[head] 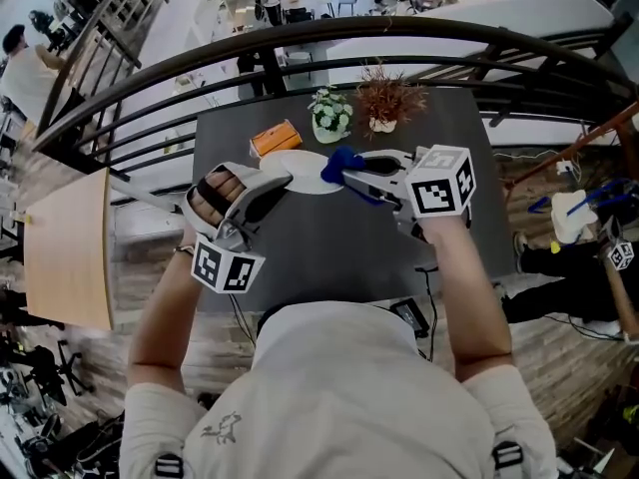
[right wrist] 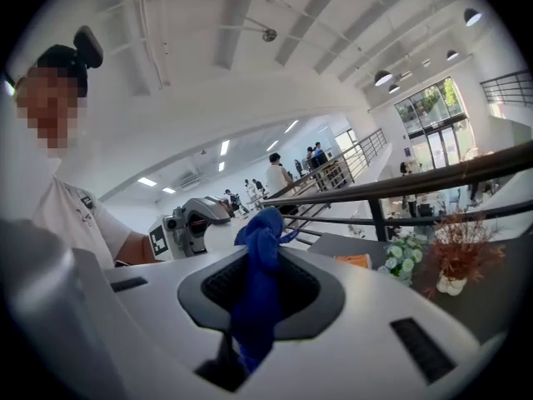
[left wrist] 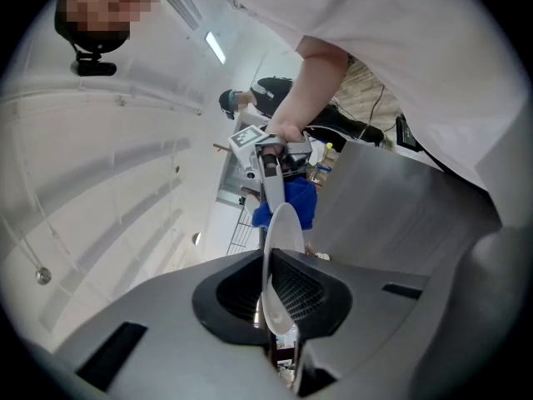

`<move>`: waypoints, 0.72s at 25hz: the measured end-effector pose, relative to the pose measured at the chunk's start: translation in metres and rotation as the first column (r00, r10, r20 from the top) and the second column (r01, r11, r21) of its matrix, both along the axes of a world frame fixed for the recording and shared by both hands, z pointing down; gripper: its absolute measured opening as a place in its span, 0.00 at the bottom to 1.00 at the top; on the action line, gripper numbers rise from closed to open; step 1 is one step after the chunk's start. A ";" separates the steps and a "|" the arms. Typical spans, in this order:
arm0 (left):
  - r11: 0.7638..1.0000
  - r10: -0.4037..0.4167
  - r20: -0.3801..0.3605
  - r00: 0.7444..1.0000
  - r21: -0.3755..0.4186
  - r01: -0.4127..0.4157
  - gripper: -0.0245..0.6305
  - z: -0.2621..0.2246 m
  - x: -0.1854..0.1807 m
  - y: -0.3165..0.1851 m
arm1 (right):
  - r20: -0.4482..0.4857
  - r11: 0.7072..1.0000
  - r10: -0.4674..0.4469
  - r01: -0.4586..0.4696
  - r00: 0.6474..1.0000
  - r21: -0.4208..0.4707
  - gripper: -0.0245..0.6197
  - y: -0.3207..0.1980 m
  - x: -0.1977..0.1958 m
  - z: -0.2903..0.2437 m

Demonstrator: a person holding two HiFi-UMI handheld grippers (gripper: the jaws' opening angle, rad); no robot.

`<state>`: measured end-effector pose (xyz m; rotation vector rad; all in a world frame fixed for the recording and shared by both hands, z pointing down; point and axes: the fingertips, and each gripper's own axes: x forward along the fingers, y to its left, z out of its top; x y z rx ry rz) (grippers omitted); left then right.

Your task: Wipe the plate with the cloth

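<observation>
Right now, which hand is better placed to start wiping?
The right gripper: it is shut on the blue cloth, which sits by the plate's edge. The left gripper clamps the plate's other side, steadying it.

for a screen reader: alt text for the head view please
The left hand-held gripper grips a white plate; the right hand-held gripper holds a blue cloth at its rim, over a dark table with an orange box and potted flowers.

- Table: dark grey, rectangular, matte top.
- Railing: dark metal, curved, behind the table; a bright lower level lies beyond it.
- Floor: wood planks.
- Second tabletop: pale wood, at left.
- Ceiling: white, beamed.
- Pendant lamps: round.
- Windows: tall, admitting daylight.
</observation>
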<state>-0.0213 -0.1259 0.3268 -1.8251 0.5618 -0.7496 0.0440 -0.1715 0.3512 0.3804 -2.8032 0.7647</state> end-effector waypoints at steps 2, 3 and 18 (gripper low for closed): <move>0.999 -0.008 -0.040 0.999 -0.037 0.007 0.08 -0.001 -0.002 -0.002 | -0.014 0.996 0.090 -0.090 0.996 0.018 0.15 -0.012 0.014 0.010; 0.998 -0.017 -0.068 0.998 -0.058 0.013 0.08 -0.001 -0.004 -0.004 | -0.033 0.990 0.135 -0.133 0.990 0.042 0.15 -0.016 0.021 0.016; 0.867 -0.310 -0.374 0.874 -0.488 0.099 0.07 0.061 -0.034 -0.039 | -0.089 0.979 0.205 -0.205 0.975 -0.001 0.15 -0.002 0.006 0.090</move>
